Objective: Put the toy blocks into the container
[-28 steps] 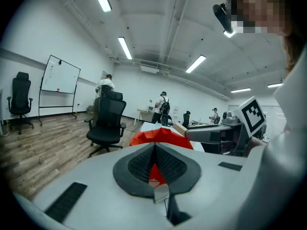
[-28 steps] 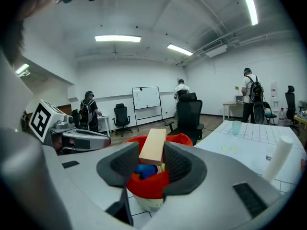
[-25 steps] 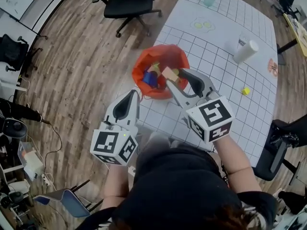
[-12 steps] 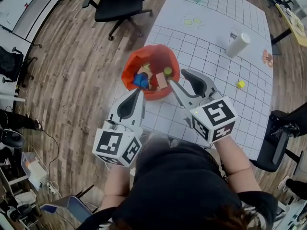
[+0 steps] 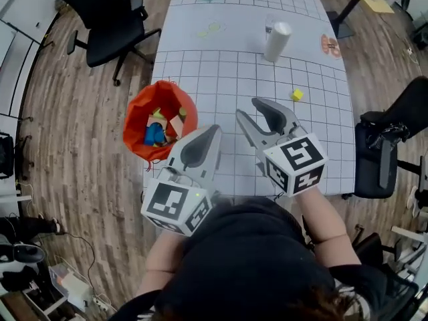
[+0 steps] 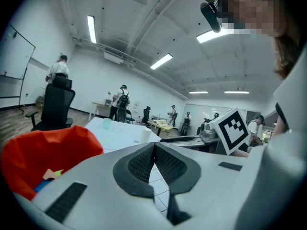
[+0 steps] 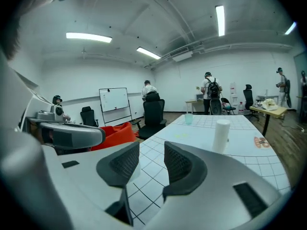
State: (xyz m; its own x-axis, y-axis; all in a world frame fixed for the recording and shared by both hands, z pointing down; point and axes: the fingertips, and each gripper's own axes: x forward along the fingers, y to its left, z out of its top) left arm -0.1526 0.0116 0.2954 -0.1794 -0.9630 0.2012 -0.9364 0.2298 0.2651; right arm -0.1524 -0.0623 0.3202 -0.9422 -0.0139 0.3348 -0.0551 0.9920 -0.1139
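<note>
Our right gripper [image 5: 249, 110] has swung off the container [image 5: 137, 119], wooden block [image 5: 176, 126] now inside, jaws just narrowed slightly but apart and empty, left gripper [image 5: 212, 134] closed on nothing, so we judge the yellow block [image 5: 296, 94] on the table [image 5: 227, 65] next.

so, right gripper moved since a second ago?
Yes: right gripper went from over the red container to its right; jaws have been closing slightly, nothing between them.
</note>
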